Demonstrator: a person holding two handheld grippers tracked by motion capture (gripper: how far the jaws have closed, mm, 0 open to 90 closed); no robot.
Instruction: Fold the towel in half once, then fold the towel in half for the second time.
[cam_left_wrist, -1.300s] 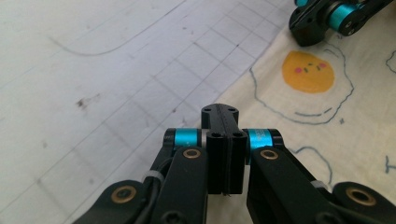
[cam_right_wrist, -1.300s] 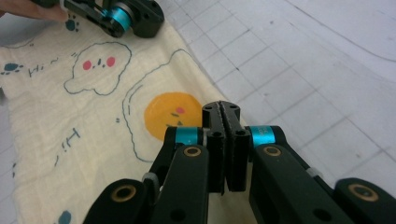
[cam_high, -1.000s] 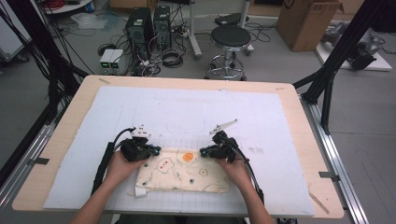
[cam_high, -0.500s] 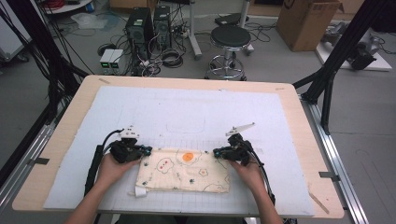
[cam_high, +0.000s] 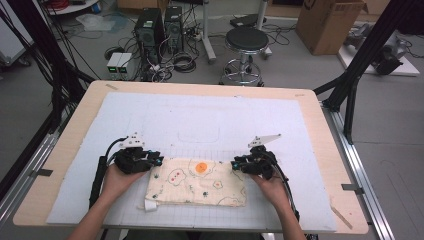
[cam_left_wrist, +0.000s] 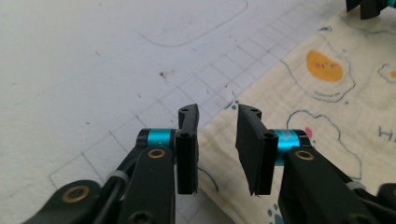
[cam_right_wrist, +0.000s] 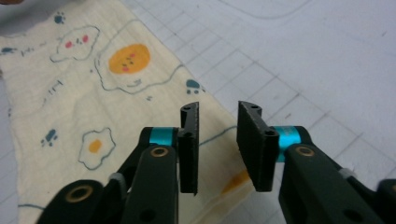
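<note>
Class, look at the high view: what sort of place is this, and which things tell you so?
Most likely a robotics lab or workshop. Computer towers and tangled cables sit on the bare floor, a stool stands behind the table, and a cardboard box sits nearby.

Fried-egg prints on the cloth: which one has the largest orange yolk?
The egg at the cloth's far edge, between both grippers; the other yolks are much smaller.
</note>
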